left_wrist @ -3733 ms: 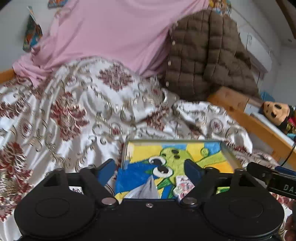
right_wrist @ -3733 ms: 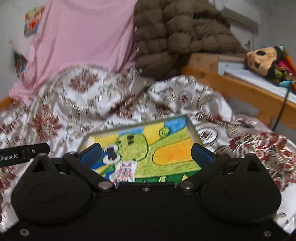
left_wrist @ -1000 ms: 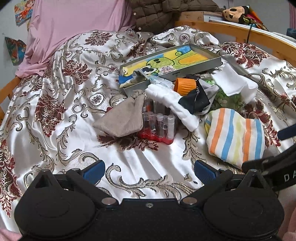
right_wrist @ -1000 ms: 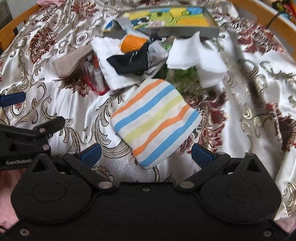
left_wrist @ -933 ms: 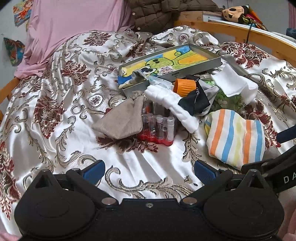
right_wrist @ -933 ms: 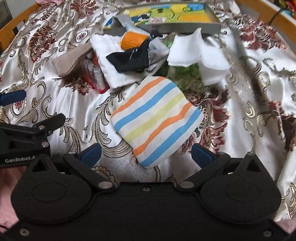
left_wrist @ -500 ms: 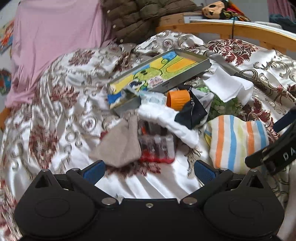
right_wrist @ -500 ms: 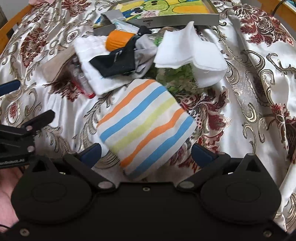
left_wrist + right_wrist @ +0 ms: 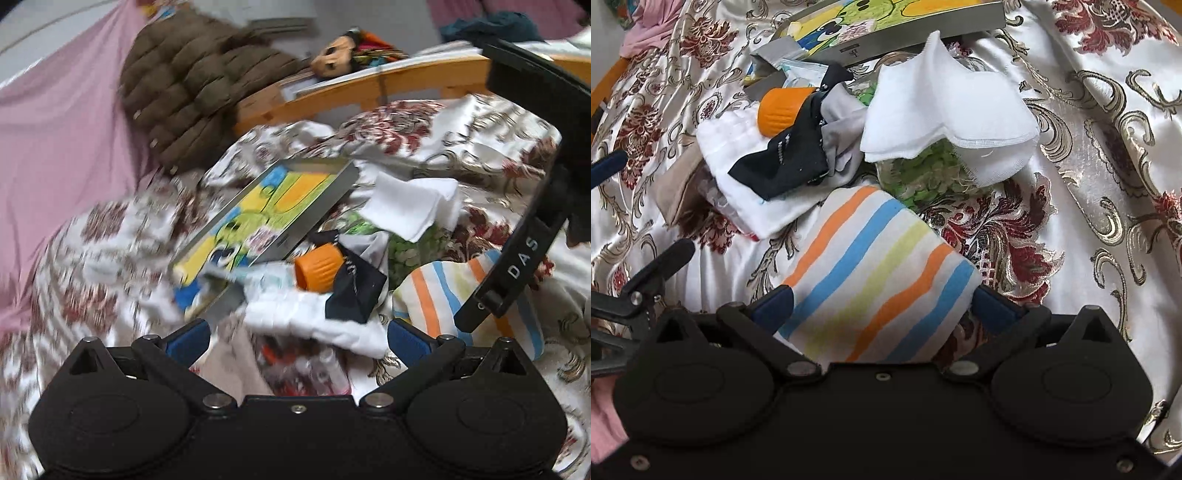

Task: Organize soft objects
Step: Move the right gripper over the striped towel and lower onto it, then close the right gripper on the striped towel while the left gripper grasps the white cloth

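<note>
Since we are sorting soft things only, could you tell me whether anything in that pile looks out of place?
Yes: a hard orange cap lies among the cloths beside the black sock, and the metal tray sits tilted.

The right tool [image 9: 882,306] stands spread wide, its blue pads flanking the near end of a striped cloth [image 9: 875,273] lying on the bed [image 9: 1108,147], below a white folded cloth [image 9: 945,107].

Two white cloths [image 9: 945,107], one striped cloth [image 9: 879,280], one orange cap [image 9: 781,110]
</note>
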Tool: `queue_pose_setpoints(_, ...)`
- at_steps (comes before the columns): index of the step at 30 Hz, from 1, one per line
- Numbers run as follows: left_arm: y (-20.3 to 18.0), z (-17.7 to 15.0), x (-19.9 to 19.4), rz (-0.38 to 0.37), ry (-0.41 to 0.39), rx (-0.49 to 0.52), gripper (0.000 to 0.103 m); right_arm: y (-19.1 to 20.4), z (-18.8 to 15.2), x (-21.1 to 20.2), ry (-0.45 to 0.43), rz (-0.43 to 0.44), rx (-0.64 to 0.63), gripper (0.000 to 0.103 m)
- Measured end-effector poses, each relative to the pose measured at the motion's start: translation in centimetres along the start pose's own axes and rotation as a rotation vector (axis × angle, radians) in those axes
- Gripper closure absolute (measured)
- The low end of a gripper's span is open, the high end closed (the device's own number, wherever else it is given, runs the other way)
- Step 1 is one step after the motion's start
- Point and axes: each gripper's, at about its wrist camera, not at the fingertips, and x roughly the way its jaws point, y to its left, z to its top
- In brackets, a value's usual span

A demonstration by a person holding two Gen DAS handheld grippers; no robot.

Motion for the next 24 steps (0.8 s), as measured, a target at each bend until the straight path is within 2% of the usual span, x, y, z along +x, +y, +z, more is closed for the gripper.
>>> queue_pose_setpoints(5,-0.8,-0.3,1.6,-0.019,-0.003,0.157,0.003,0.0,0.1,0.4,-0.006,0.004,0.017,0.001)
queue_pose_setpoints(7,-0.8,-0.5,2.3,-0.032,0.003,0.187,0.004,0.0,0.2,0.7,-0.002,0.001,0.032,0.001)
queue_pose_setpoints(16,0.5,-0.7,4.8,-0.106,0.049,0.138,0.008,0.2,0.7,2.8,0.022,-0.016,0.072,0.001)
queue_pose_setpoints(19,0.5,-0.9,5.6,-0.129,0.066,0.14,0.017,0.3,0.9,3.4,0.031,-0.02,0.076,0.001)
queue_pose_setpoints(24,0.3,-1.0,6.3,-0.137,0.068,0.148,0.025,0.7,1.0,4.2,0.031,-0.025,0.072,0.001)
